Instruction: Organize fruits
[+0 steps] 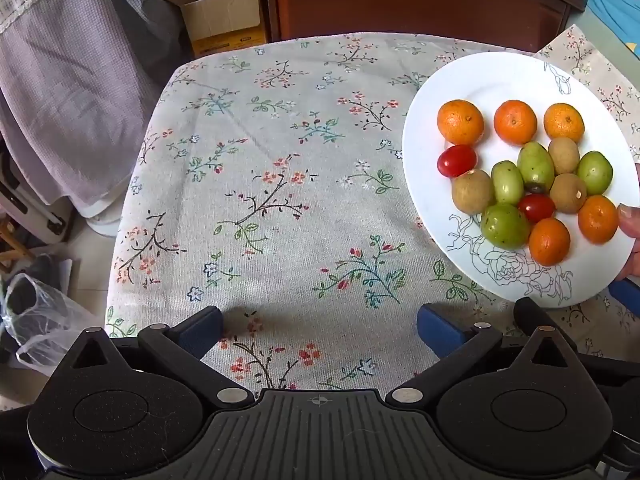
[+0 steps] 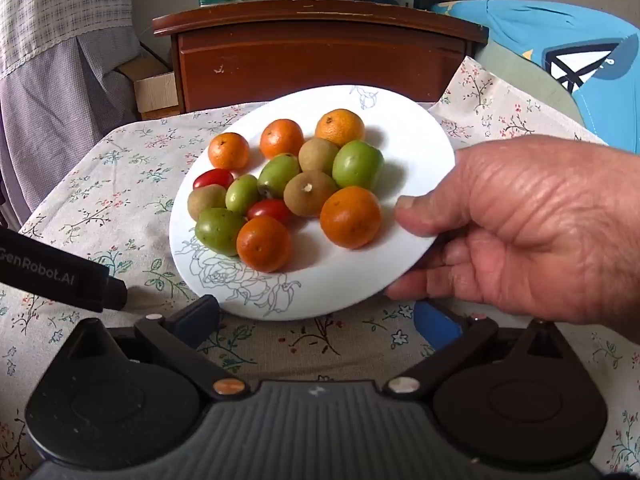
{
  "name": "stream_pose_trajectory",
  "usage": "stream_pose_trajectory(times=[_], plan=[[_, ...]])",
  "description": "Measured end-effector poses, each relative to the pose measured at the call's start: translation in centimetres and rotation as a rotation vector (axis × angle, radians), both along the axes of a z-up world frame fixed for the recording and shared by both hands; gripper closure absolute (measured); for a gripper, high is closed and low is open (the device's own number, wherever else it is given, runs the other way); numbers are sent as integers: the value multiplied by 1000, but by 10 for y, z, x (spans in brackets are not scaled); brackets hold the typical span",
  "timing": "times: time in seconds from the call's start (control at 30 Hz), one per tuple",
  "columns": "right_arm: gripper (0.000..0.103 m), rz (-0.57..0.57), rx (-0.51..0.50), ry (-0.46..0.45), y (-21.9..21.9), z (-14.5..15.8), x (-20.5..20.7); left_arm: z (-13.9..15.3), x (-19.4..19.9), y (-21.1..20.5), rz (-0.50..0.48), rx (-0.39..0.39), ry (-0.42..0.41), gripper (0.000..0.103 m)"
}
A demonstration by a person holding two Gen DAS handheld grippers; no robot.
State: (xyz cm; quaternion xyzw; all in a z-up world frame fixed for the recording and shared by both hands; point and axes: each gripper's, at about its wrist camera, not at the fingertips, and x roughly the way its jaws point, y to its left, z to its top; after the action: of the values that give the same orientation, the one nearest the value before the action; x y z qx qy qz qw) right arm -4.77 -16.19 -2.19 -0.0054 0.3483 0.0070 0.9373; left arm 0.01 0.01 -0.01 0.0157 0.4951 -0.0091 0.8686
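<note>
We are holding our left claw (image 1: 320,334) spread wide over the flowered tablecloth (image 1: 280,184), with nothing between its blue pads. Our right claw (image 2: 318,320) is likewise standing fully spread and empty, its pads just beneath the near rim of the white plate (image 2: 400,140). A bare hand (image 2: 532,232) is gripping that plate at its right edge, thumb on top and fingers underneath, over the right part of the table. The plate is carrying the fruits in a loose cluster: five small oranges (image 2: 350,216), four green fruits (image 2: 357,164), three brown round fruits (image 2: 310,193) and two cherry tomatoes (image 2: 214,178), most of them touching one another. Behind the table a dark wooden cabinet (image 2: 320,64) is standing, with a cardboard box (image 1: 224,16) to its left.
</note>
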Motion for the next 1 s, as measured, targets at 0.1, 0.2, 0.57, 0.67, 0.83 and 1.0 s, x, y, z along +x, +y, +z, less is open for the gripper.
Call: stream_pose_trajectory(times=[0.1,0.2,0.57,0.67,0.83,1.0], plan=[[0,0,-1,0,0,0,0,0,0,0,1,0,0,0],[0,0,-1,-1,1,0,0,0,0,-1,3,-1,0,0],[0,1,-1,-1,0,0,-1,-1,1,-2,3,-1,-1,0],[0,0,-1,-1,0,0,-1,0,1,-1,4,1,-2,0],[0,1,0,0,1,0,-1,1,0,-3,3,0,2,0],[0,1,0,0,1,0,-1,2,-1,-2,1,-1,1,0]])
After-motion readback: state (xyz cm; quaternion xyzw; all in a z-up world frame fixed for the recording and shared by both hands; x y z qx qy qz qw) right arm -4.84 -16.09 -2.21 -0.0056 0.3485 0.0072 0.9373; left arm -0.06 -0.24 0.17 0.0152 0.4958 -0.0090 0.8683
